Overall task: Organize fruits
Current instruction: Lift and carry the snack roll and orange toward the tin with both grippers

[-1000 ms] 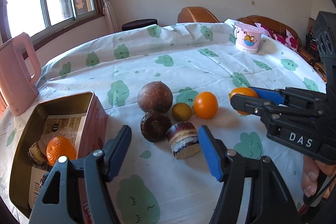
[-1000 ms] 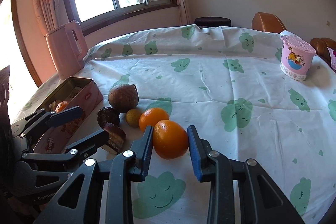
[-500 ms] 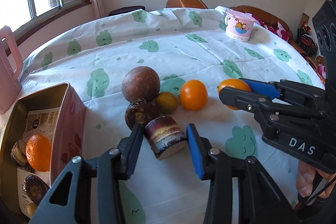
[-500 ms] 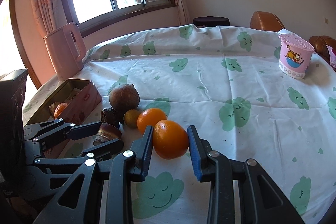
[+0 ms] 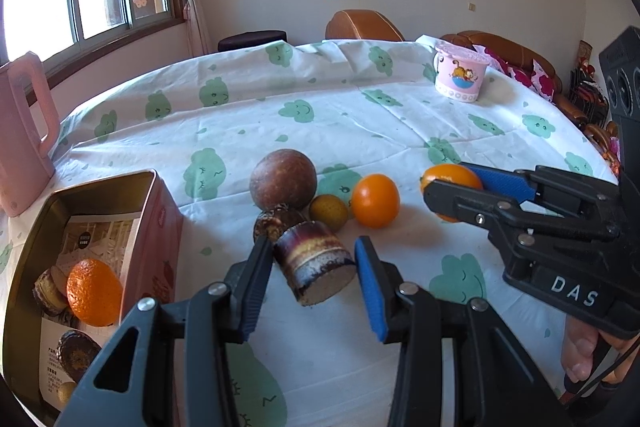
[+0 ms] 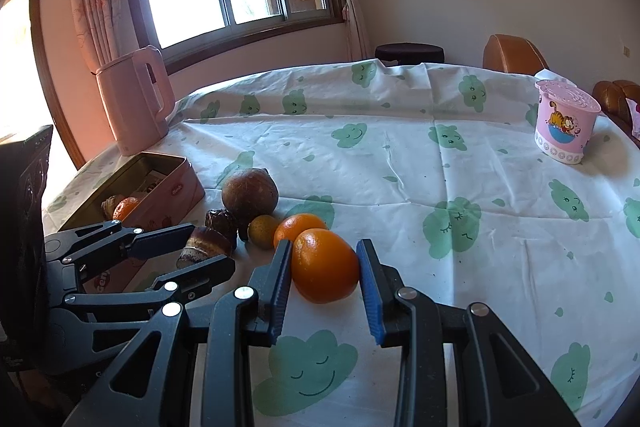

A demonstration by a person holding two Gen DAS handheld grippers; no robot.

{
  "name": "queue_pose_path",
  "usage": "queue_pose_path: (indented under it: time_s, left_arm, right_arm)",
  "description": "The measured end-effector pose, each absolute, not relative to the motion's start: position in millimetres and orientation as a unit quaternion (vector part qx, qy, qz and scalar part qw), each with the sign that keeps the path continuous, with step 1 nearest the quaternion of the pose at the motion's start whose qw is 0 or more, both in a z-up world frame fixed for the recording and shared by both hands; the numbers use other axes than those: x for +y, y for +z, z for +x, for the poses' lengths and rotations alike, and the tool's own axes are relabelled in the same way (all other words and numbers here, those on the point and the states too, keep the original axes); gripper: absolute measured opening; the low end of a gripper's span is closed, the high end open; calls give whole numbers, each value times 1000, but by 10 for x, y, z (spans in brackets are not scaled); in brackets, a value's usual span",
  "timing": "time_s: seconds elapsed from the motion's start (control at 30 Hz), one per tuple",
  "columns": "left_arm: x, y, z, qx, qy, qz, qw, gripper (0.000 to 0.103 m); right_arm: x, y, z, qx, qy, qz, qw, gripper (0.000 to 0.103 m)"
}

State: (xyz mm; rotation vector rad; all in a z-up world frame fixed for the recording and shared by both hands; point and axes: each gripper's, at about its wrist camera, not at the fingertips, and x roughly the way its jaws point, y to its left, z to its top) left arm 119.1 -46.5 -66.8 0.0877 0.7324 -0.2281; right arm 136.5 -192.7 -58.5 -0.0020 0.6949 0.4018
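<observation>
A short purple-brown sugarcane piece (image 5: 316, 267) lies on the cloud-print tablecloth, and my left gripper (image 5: 313, 245) is shut on it, a pad pressing each side. In the right wrist view my right gripper (image 6: 323, 247) is shut on an orange (image 6: 325, 265) that rests on the cloth. Between the two lie a second orange (image 5: 375, 201), a small yellow-green fruit (image 5: 329, 213), a large brown round fruit (image 5: 283, 179) and a dark brown lump (image 5: 276, 221). At the left an open pink tin box (image 5: 156, 211) holds another orange (image 5: 94, 291) and some dark pieces.
A pink kettle (image 6: 134, 99) stands behind the tin near the table's left edge. A pink cartoon cup (image 5: 460, 77) sits at the far right. Brown chairs (image 5: 362, 25) stand beyond the table. A person's hand (image 5: 580, 355) holds the right gripper's handle.
My left gripper moved forward over the sugarcane piece and its jaws closed from wide apart onto it. The right gripper and its orange stayed put.
</observation>
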Motion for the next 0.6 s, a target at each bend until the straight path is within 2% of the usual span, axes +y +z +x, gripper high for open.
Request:
queue_pose_path:
  time_s: [0.6]
  left_arm:
    - [-363, -555, 1068, 311, -88, 25, 946, 44]
  right_arm:
    - [-1915, -510, 1259, 305, 201, -10, 931, 34]
